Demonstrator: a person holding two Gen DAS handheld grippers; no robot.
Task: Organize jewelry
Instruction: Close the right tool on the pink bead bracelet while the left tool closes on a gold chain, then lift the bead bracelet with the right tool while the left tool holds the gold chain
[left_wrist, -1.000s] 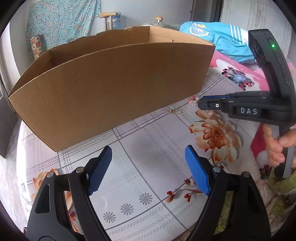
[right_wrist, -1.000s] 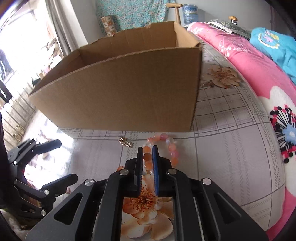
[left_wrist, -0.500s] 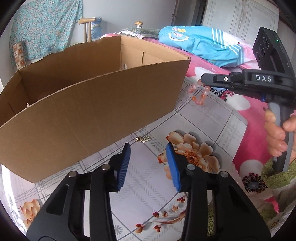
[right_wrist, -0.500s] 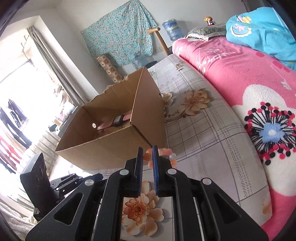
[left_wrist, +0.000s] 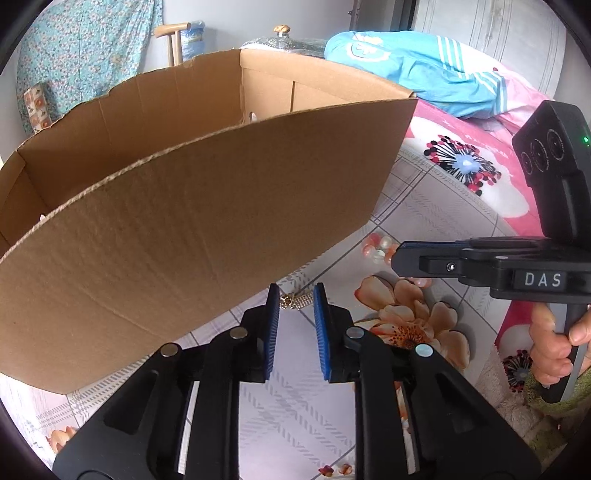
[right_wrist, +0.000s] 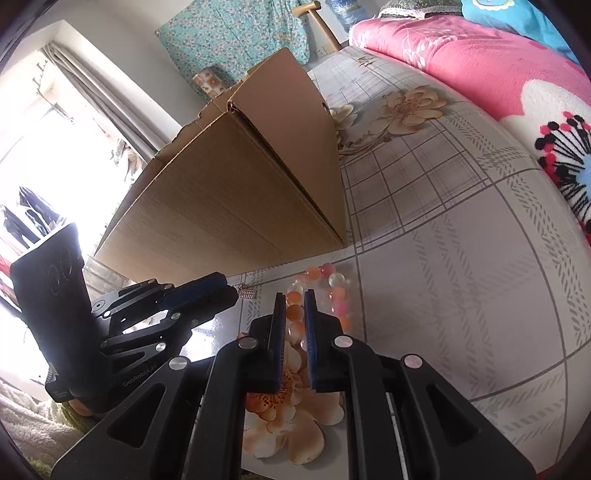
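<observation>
Checked floral cloth (right_wrist: 461, 258) covers the bed beside a pink blanket (right_wrist: 461, 55); teal fabric hangs on the far wall. An open cardboard box (left_wrist: 207, 221) stands on it, contents mostly hidden. Left claw (left_wrist: 294, 300) is closing around a small gold chain (left_wrist: 295, 301). Right claw (right_wrist: 294, 301) is clenched on the bead bracelet (right_wrist: 334, 286).

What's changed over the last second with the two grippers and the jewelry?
The left gripper advanced to the small gold piece by the cardboard box; its jaws are closing around it, not yet pinching. The right gripper stayed shut on the bead bracelet, lifting then lowering it. The box stayed put.
</observation>
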